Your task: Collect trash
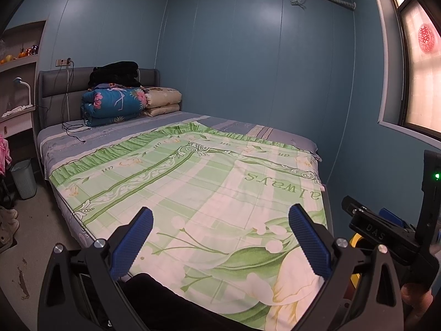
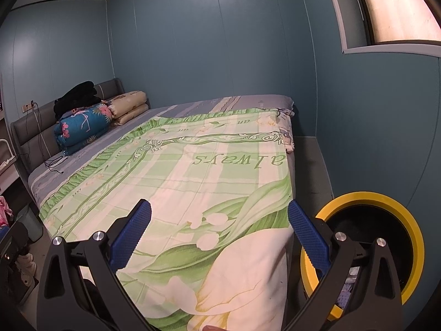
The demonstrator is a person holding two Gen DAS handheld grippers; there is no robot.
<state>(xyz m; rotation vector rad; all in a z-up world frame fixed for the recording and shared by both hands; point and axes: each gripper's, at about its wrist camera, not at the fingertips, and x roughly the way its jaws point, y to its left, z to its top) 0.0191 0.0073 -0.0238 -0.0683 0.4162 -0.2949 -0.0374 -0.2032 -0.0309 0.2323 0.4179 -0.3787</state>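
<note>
Left wrist view: both grippers, left gripper (image 1: 220, 237) and right gripper (image 2: 219, 234), gaped empty over bed (image 1: 209, 182). No trash visible on it; yellow-rimmed bin (image 2: 413, 237) held something. Progress unclear.

Both wrist views from the foot of the bed (image 1: 193, 182) — toward the headboard (image 1: 66, 82); right view nearer the window wall.

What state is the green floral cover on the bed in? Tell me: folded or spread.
Spread. The green floral cover lies flat across the bed.
</note>
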